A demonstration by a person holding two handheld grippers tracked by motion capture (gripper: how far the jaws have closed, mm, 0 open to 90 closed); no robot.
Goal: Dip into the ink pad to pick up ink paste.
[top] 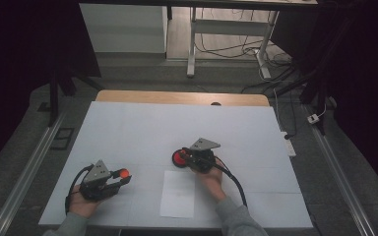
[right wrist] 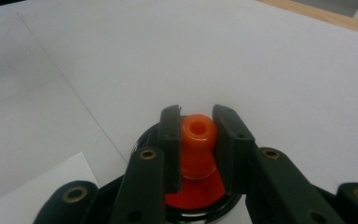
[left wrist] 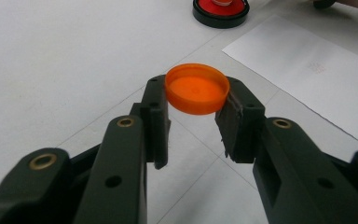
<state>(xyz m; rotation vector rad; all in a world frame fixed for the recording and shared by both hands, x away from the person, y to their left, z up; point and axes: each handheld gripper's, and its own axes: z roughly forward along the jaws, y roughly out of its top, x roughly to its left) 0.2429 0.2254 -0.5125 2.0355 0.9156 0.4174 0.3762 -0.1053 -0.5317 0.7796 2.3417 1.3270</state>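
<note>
A person holds a gripper in each hand over a white table [top: 142, 128]. At the near left, my left gripper [top: 124, 176] is shut on a shallow orange cap [top: 123, 173], which it holds level and open side up [left wrist: 196, 88] just above the tabletop. Near the middle, my right gripper [top: 183, 156] is shut on an orange knob [right wrist: 198, 137]. The knob stands upright in a round red pad with a black rim [top: 179, 158], and the jaws press its narrow waist. In the left gripper view the red pad [left wrist: 220, 10] lies farther off.
A white sheet of paper [top: 178, 194] lies flat between the two hands at the near edge; its corner [right wrist: 42, 191] is beside the right gripper. The table's wooden far edge [top: 177, 97] borders the white surface. Desk legs and cables stand on the floor beyond.
</note>
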